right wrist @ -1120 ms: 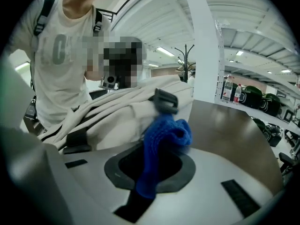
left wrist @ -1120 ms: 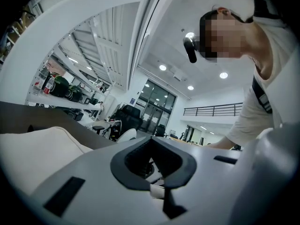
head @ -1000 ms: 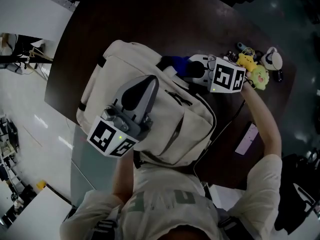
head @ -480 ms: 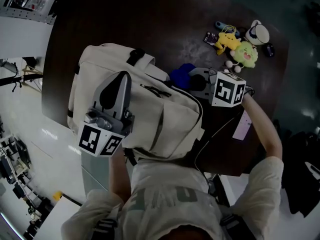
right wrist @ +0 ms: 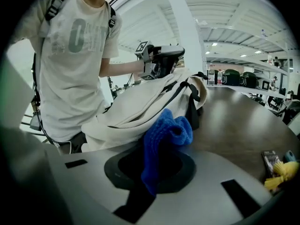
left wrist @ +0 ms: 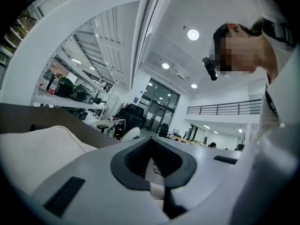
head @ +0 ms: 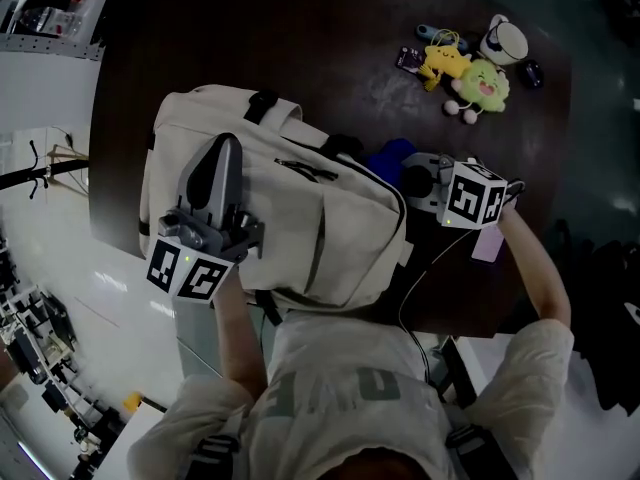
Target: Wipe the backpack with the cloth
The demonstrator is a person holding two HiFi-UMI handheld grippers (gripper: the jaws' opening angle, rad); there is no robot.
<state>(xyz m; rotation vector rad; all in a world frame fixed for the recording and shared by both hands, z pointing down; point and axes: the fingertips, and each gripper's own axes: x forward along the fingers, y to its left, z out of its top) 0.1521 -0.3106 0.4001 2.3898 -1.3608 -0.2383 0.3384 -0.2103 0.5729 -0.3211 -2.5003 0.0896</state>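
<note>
Cloth (right wrist: 165, 131) slid rightward; right gripper view shows pinch.

the cream fabric backpack (head: 300, 218) lies flat on the dark wooden table (head: 300, 28), at the table's left and near part, close in front of the person. the left gripper (head: 222, 146) rests on top of the backpack, at its left side. the right gripper (head: 408, 176) is just right of the backpack, with the blue knitted cloth (head: 392, 154) between its jaws, just beside the backpack's right edge. behind and right of the backpack, well apart from it, lie a yellow plush toy (head: 445, 63) and a green plush toy (head: 482, 83) side by side, and a white round object (head: 502, 40) behind them.
</note>
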